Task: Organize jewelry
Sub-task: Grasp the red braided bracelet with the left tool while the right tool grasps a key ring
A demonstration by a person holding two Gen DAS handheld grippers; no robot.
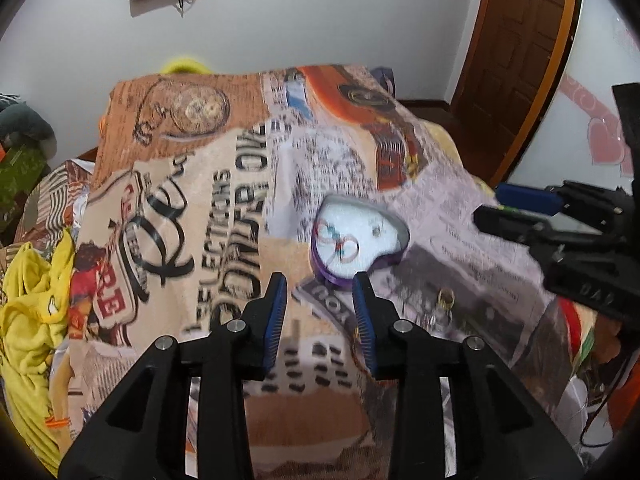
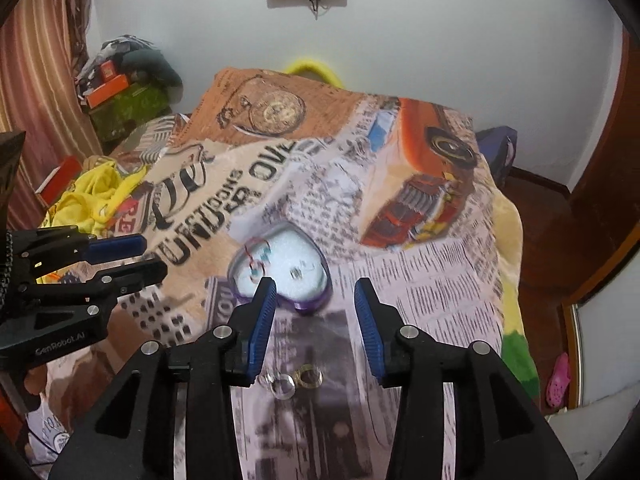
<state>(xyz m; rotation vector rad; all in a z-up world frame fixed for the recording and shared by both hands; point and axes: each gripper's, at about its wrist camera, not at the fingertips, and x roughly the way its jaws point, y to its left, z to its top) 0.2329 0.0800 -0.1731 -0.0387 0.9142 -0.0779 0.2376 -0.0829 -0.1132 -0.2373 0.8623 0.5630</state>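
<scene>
Through the left wrist camera I see my left gripper [image 1: 320, 312] with its jaws apart and nothing between them, hovering over the printed blanket [image 1: 224, 200] on the bed. The heart-shaped box [image 1: 360, 236] lies straight ahead, just past the jaw tips, its point aimed back toward me; inside it I count one looped bracelet and one small dark piece on white padding. A gold ring [image 1: 446, 298] sits to the right of the jaws, with one clear ring just below it, blurred. From the right wrist camera, my right gripper [image 2: 316, 312] also has its jaws apart and empty. Here the gold ring [image 2: 309, 376] and clear ring [image 2: 283, 389] lie side by side, touching or nearly so, between and beneath the jaws, nearer me than the box [image 2: 280, 268]. I judge the right gripper far closer to both loose rings, so it should take them.
</scene>
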